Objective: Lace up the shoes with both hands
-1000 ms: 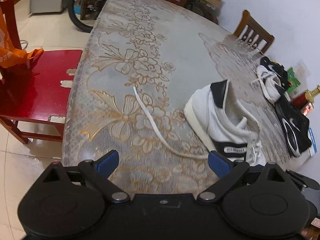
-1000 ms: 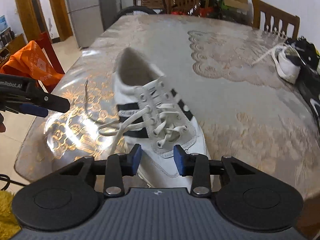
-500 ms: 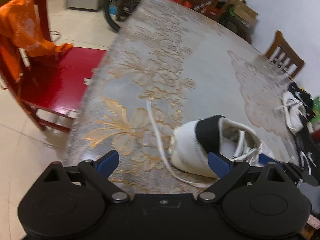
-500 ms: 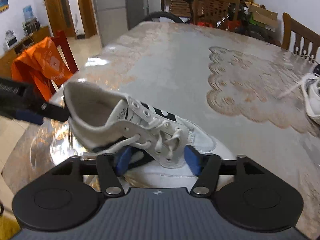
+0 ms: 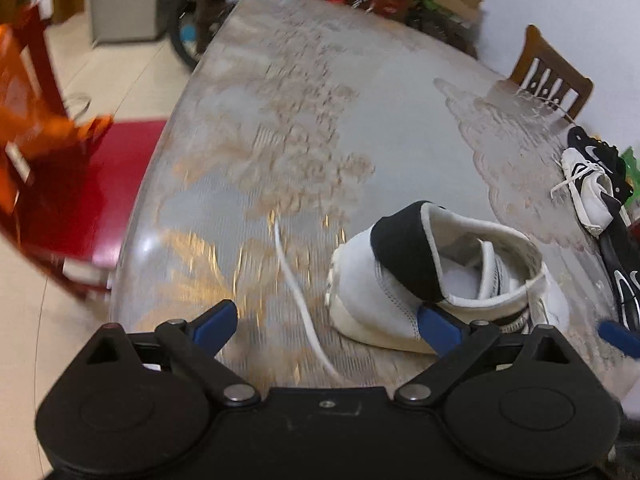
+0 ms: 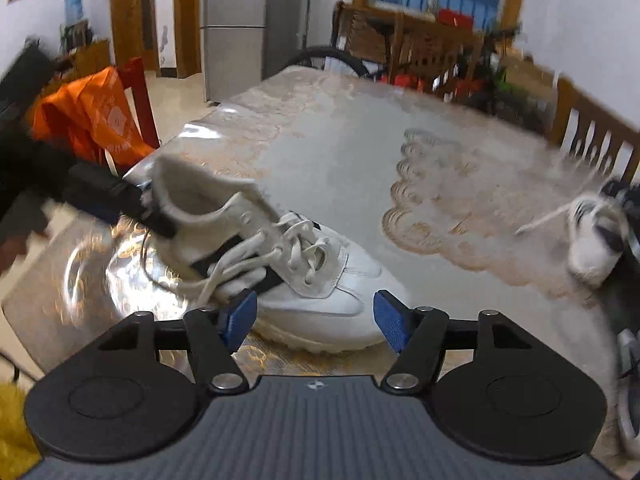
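The white shoe [image 6: 296, 276] sits at twelve o'clock of the right gripper [image 6: 314, 318], whose jaws — just narrowed, gripping nothing — gape. The left gripper [image 5: 326, 326] also gapes. The soft, limp lace [image 5: 298, 292] — pinch near its tip.

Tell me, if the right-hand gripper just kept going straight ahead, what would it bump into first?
Most likely the white sneaker: its toe lies between the open fingers of the right gripper. Depth is hard to judge.
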Demonstrator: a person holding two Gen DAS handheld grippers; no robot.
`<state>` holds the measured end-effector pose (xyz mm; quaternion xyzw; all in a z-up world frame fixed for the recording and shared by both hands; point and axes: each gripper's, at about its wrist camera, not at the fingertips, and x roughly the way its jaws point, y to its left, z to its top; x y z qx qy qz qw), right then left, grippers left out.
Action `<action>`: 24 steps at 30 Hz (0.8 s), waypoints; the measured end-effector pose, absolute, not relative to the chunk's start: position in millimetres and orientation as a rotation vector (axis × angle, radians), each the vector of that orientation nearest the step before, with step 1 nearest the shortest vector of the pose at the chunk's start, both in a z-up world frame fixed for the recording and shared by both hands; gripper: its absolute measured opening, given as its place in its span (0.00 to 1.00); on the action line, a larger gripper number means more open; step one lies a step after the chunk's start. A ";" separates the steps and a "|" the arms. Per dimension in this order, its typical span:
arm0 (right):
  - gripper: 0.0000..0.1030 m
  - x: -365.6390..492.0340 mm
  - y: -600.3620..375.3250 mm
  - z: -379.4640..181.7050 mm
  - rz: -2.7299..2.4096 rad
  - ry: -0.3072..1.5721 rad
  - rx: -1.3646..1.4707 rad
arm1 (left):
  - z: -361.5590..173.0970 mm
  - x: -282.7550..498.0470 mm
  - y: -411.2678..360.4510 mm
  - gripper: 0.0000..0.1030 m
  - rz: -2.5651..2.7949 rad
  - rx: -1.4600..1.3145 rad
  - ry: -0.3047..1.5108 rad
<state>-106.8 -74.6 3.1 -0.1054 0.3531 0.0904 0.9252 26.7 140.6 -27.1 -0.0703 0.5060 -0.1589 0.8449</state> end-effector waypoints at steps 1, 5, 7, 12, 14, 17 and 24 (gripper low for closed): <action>0.66 -111.8 -68.9 4.1 0.190 0.716 -0.247 | -27.2 31.6 142.0 0.95 -0.343 -0.150 1.067; 0.66 -126.4 -43.9 13.8 0.246 0.679 -0.336 | -21.3 35.2 157.4 0.92 -0.346 -0.176 1.046; 0.66 -127.3 -31.4 24.3 0.314 0.650 -0.337 | -16.0 27.2 176.6 0.92 -0.331 -0.211 1.019; 0.62 -85.9 -2.7 34.4 0.435 0.690 -0.123 | -11.8 -12.7 227.2 0.92 -0.256 -0.136 0.992; 0.52 -61.6 9.5 28.3 0.436 0.724 -0.034 | -13.2 -30.4 241.3 0.92 -0.217 -0.071 0.984; 0.35 -26.4 37.4 3.5 0.403 0.793 -0.019 | -15.7 -51.7 258.9 0.92 -0.189 -0.038 0.986; 0.32 4.4 82.2 -40.4 0.276 0.843 -0.142 | -18.5 -64.6 290.0 0.93 -0.166 -0.091 1.016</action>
